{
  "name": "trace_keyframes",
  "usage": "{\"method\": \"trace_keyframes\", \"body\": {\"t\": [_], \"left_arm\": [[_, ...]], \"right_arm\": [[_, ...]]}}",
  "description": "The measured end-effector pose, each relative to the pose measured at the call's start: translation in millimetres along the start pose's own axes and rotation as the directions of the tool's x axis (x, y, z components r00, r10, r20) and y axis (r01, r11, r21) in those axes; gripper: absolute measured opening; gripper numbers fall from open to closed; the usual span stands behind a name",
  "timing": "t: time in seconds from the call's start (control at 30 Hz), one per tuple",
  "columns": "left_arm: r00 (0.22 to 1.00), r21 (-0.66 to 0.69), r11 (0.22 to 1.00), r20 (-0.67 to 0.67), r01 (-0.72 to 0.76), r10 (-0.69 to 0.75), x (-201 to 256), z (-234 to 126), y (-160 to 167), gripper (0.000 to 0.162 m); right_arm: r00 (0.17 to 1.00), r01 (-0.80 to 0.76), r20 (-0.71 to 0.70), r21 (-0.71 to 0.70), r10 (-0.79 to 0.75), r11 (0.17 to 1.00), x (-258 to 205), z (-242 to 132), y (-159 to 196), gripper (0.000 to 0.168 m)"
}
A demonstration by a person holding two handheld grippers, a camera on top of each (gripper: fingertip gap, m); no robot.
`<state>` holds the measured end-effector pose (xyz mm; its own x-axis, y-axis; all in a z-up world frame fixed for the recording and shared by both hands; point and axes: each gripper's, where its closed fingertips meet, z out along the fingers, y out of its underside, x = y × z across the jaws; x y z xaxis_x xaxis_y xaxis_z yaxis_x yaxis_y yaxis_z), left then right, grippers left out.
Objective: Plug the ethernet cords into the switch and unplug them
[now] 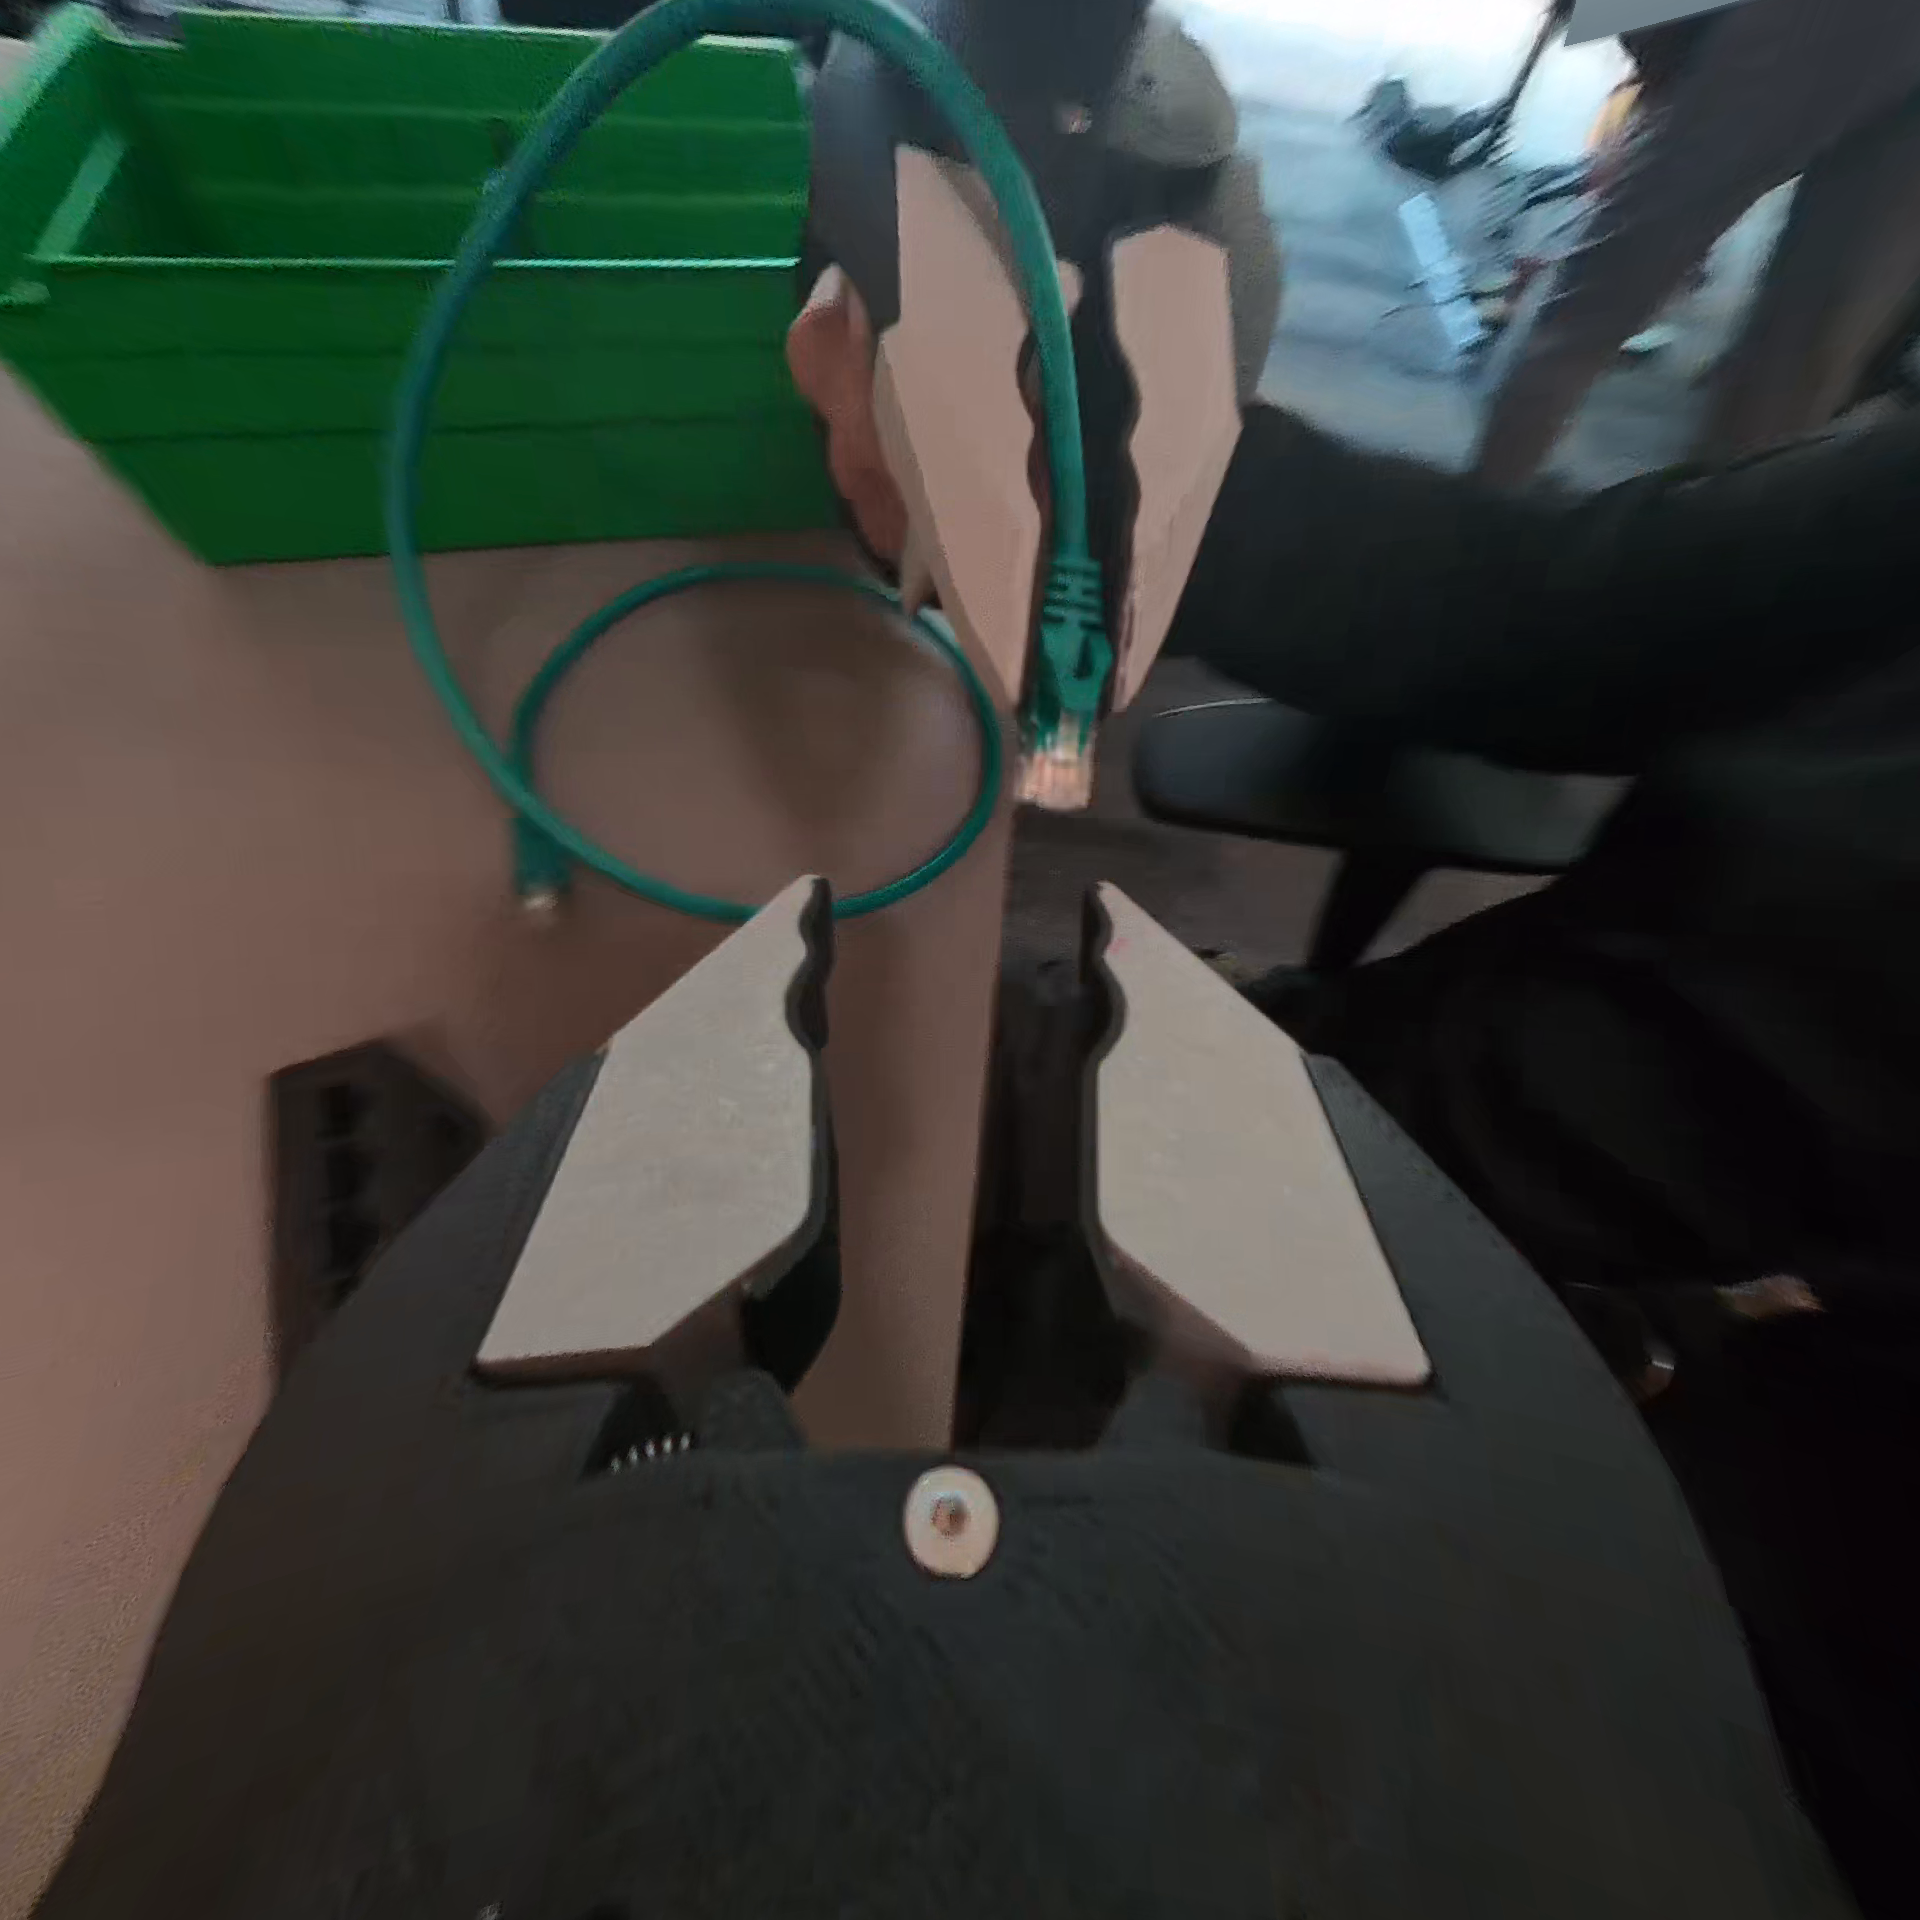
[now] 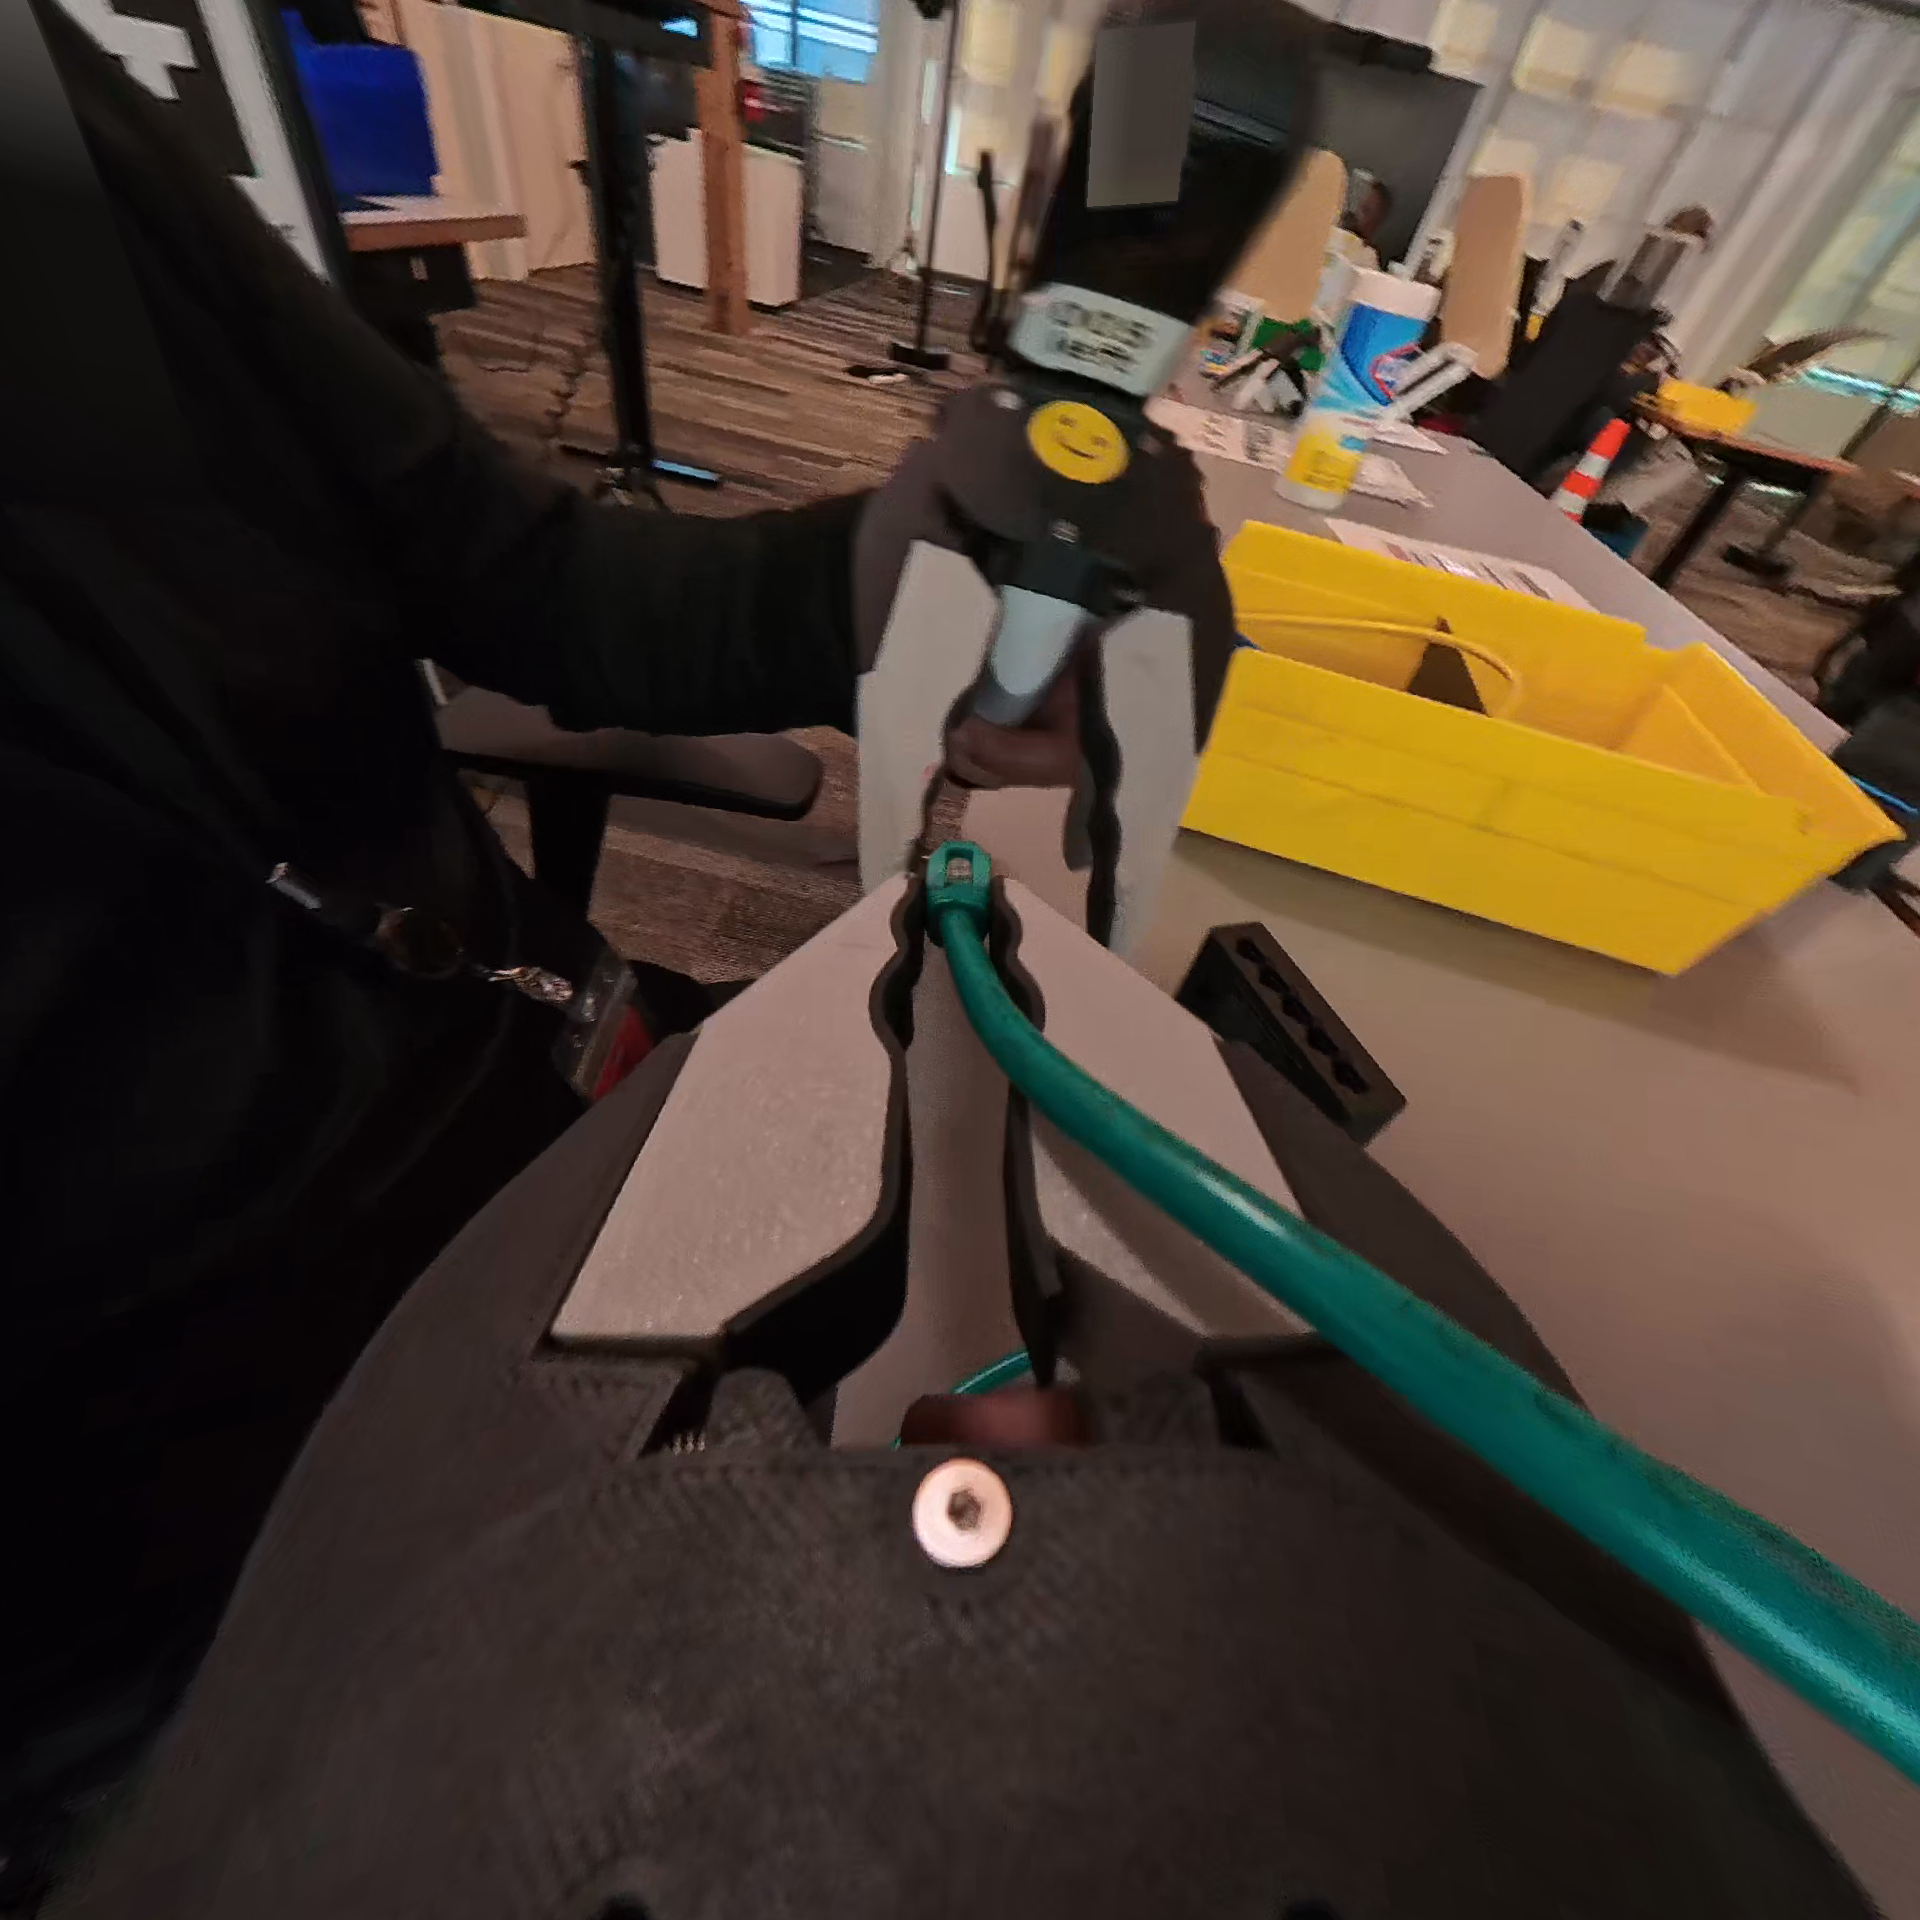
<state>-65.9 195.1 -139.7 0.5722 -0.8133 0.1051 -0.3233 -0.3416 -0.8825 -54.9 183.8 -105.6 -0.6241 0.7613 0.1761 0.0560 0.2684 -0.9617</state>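
Above the counter (image 1: 260, 727) edge, right tool (image 1: 1070, 717) hangs tips-down, pinching the green ethernet cord (image 1: 1070, 582) just behind its plug. Plug's long axis near vertical in left wrist view, clear connector end pointing down, off the counter surface. Cord rises from the grip, arcs over and left, drops into a loop lying on the counter; free plug end (image 1: 538, 878) rests there, pointing down-frame. Left tool (image 1: 956, 904) fingers spread, nothing between them, tips just under the hanging plug, apart from it.

Right wrist view: right tool (image 2: 951, 894) closed on the plug boot, cord (image 2: 1299, 1195) trailing back over its right finger. Left tool (image 2: 997, 862) opposite, tips down. Black switch (image 2: 1288, 1023) on the counter beside it, port row facing up-left, no cord plugged in. Yellow bin (image 2: 1507, 821) behind the switch; green bin (image 1: 416, 312) at the far side in left wrist view.
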Motion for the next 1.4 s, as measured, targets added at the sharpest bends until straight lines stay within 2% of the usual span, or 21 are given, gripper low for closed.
{"method": "trace_keyframes", "body": {"t": [0.07,0.13,0.23,0.3,0.37,0.47,0.53,0.6,0.67,0.7,0.77,0.8,0.9,1.0,1.03,1.13,1.33,1.4], "left_arm": [[0.992,0.038,0.999,-0.127,0.025,-0.02,11,3,-4,0.034],[0.974,0.054,0.995,-0.218,0.082,-0.068,17,7,-5,0.034],[0.904,0.049,0.982,-0.402,0.183,-0.148,35,8,-8,0.034],[0.879,0.06,0.975,-0.449,0.212,-0.163,39,11,-12,0.032],[0.873,0.061,0.976,-0.462,0.21,-0.159,42,13,-13,0.021],[0.866,0.06,0.983,-0.483,0.176,-0.126,50,15,-12,0.013],[0.897,0.092,0.982,-0.427,0.167,-0.112,42,15,-15,0.01],[0.954,0.127,0.985,-0.291,0.113,-0.072,24,15,-17,0.01],[0.992,0.135,0.991,-0.129,0.025,-0.008,7,14,-15,0.01],[0.998,0.13,0.991,-0.05,-0.025,0.032,0,14,-15,0.01],[0.98,0.106,0.979,0.117,-0.173,0.16,-11,14,-15,0.01],[0.947,0.082,0.961,0.215,-0.263,0.241,-17,15,-16,0.01],[0.765,-0.058,0.884,0.476,-0.464,0.433,-39,11,-18,0.009],[0.655,-0.101,0.832,0.568,-0.545,0.498,-46,10,-22,0.01],[0.607,-0.134,0.813,0.6,-0.567,0.522,-51,8,-23,0.01],[0.51,-0.219,0.761,0.626,-0.61,0.59,-59,9,-23,0.01],[0.328,-0.388,0.638,0.615,-0.665,0.717,-71,8,-22,0.009],[0.306,-0.413,0.623,0.61,-0.664,0.731,-75,7,-21,0.009]], "right_arm": [[0.999,0.028,0.037,-0.014,-0.027,1.0,-9,0,1,0.007],[0.997,0.048,0.061,-0.025,-0.047,0.999,-15,-1,2,0.007],[0.995,0.065,0.078,-0.028,-0.063,0.997,-19,-3,2,0.007],[0.993,0.078,0.089,-0.035,-0.075,0.996,-22,-3,4,0.008],[0.991,0.1,0.092,-0.04,-0.096,0.994,-23,-2,5,0.008],[0.99,0.095,0.111,-0.046,-0.089,0.994,-26,-1,6,0.008],[0.996,0.047,0.073,-0.04,-0.044,0.998,-18,-3,6,0.008],[1.0,-0.025,0.005,-0.047,0.025,0.999,-3,-4,11,0.01],[0.994,-0.111,-0.01,-0.042,0.111,0.993,5,-5,17,0.02],[0.989,-0.149,-0.011,-0.024,0.149,0.989,7,-5,18,0.03],[0.971,-0.237,-0.032,0.025,0.238,0.971,15,-5,17,0.033],[0.951,-0.304,-0.048,0.055,0.306,0.951,22,-5,16,0.031],[0.834,-0.528,-0.09,0.161,0.545,0.834,48,-9,17,0.025],[0.728,-0.645,-0.076,0.261,0.682,0.718,61,-15,16,0.008],[0.702,-0.666,-0.093,0.267,0.706,0.697,63,-15,19,0.011],[0.662,-0.691,-0.145,0.261,0.735,0.674,68,-11,29,0.019],[0.597,-0.744,-0.096,0.305,0.797,0.594,76,-5,33,0.011],[0.586,-0.75,-0.083,0.322,0.806,0.578,79,-5,34,0.01]]}}
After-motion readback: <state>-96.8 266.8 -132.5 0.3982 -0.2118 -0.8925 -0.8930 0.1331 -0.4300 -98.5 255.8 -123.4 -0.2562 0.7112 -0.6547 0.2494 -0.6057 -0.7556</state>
